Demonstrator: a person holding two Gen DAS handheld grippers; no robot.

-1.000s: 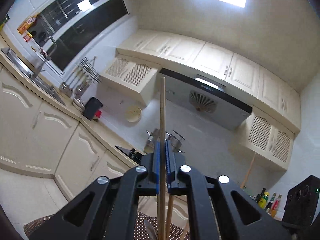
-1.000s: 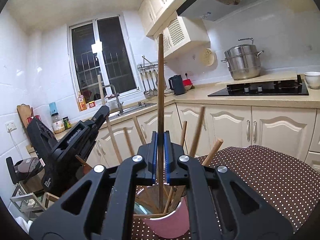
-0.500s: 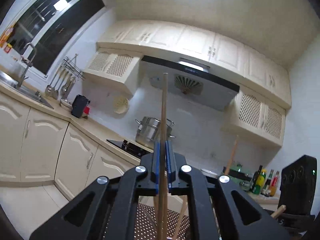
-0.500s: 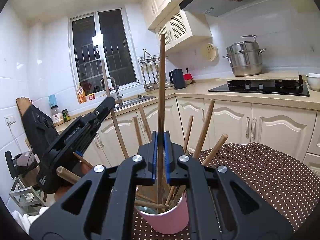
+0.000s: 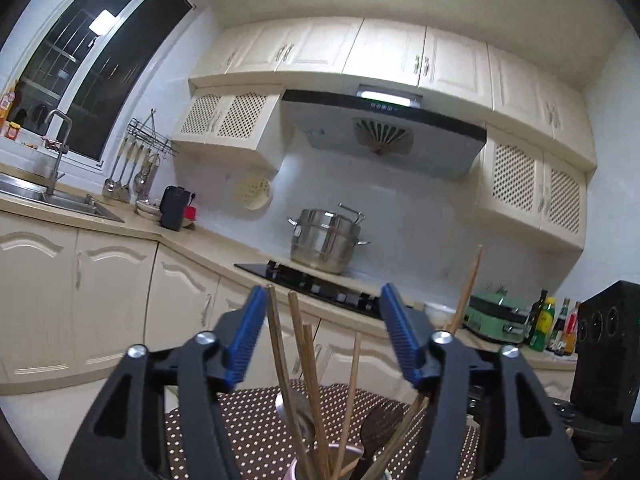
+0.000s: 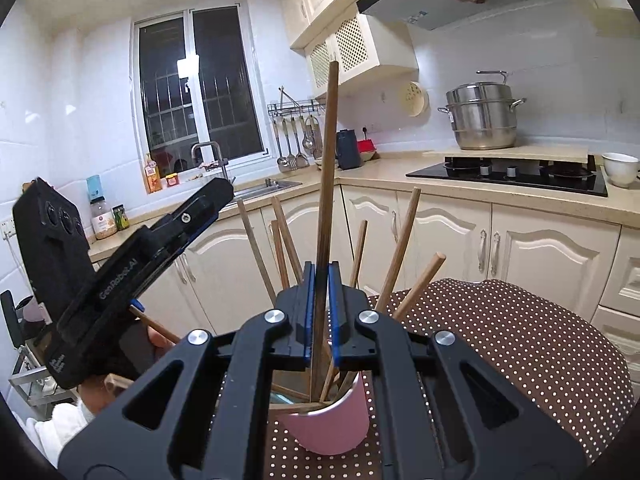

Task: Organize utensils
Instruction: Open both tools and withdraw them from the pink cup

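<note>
A pink cup (image 6: 332,424) stands on a brown dotted tablecloth (image 6: 500,344) and holds several wooden chopsticks (image 6: 394,256). My right gripper (image 6: 321,276) is shut on a dark wooden chopstick (image 6: 327,160), upright, its lower end inside the cup. My left gripper (image 5: 322,328) is open and empty just above the cup (image 5: 340,454), with chopsticks (image 5: 298,360) rising between its blue pads (image 5: 246,336). A dark spoon (image 5: 378,424) stands in the cup too. The left gripper's body shows in the right wrist view (image 6: 132,276), left of the cup.
Cream cabinets and a counter run behind, with a sink (image 6: 260,188), a black hob (image 6: 508,172) and a steel pot (image 6: 482,116). A white cup (image 6: 620,168) sits at the hob's right end. Bottles (image 5: 556,324) and a green appliance (image 5: 496,312) stand on the right.
My left gripper has opened and let go of its chopstick, which now stands in the cup. My right gripper has lowered its chopstick deeper into the cup.
</note>
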